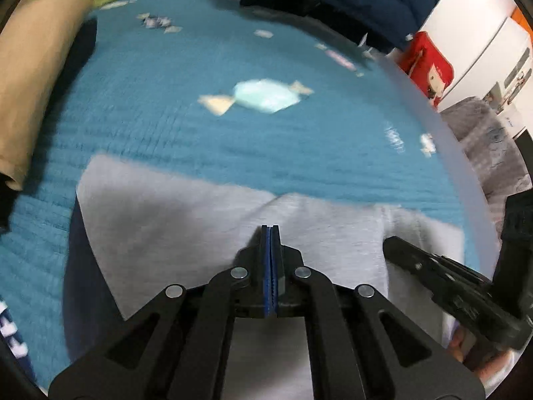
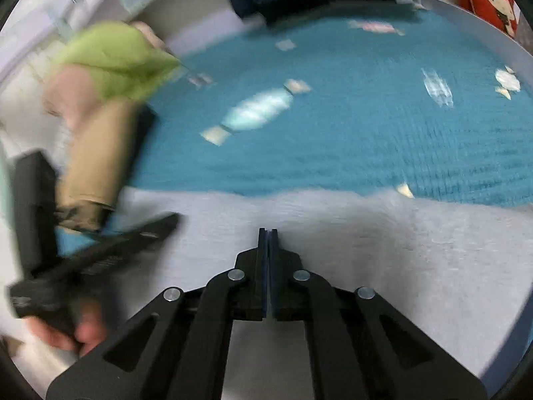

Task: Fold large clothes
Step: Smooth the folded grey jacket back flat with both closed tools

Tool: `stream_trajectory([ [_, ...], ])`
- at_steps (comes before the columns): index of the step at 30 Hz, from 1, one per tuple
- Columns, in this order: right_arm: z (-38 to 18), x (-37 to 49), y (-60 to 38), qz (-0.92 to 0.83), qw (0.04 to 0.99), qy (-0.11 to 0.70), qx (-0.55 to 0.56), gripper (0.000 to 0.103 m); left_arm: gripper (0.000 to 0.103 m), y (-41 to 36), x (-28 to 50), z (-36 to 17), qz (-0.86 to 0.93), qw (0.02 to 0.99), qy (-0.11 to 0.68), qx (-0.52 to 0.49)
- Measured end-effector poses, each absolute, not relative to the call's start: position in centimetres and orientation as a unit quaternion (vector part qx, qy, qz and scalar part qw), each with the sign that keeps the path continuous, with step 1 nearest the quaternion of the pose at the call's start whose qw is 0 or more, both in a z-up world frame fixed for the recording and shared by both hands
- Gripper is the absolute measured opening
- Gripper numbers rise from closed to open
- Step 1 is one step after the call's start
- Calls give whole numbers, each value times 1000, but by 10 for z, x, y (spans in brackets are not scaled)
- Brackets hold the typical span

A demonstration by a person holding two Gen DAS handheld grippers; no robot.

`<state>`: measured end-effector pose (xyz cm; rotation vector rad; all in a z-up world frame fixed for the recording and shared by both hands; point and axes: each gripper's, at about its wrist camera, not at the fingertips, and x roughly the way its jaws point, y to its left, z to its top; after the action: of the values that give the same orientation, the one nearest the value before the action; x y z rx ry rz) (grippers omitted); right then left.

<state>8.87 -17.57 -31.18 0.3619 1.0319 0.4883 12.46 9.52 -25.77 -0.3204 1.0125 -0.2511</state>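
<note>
Matt grey fleecy garment on ribbed teal knit blanket

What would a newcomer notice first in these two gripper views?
The teal blanket with its candy print fills the middle of both views. A pale grey garment lies across its near edge, under the shut left gripper and the shut right gripper. Rolled tan and green clothes sit at the blanket's left.
</note>
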Motion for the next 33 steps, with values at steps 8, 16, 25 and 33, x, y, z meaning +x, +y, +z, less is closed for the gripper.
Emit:
stream_trajectory([
  [8,-293,74,-241,177,865,452,124,0,2,151,123,-257,-60,866,481,-123],
  [16,-269,57,-295,64,887,431,151,2,3,155,114,-244,-23,877,471,-94],
  [25,-243,17,-238,196,854,433,210,6,3,90,62,-192,-134,880,444,-106],
  [33,-291,-11,-266,140,835,492,202,0,2,98,39,-247,-106,855,503,-70],
])
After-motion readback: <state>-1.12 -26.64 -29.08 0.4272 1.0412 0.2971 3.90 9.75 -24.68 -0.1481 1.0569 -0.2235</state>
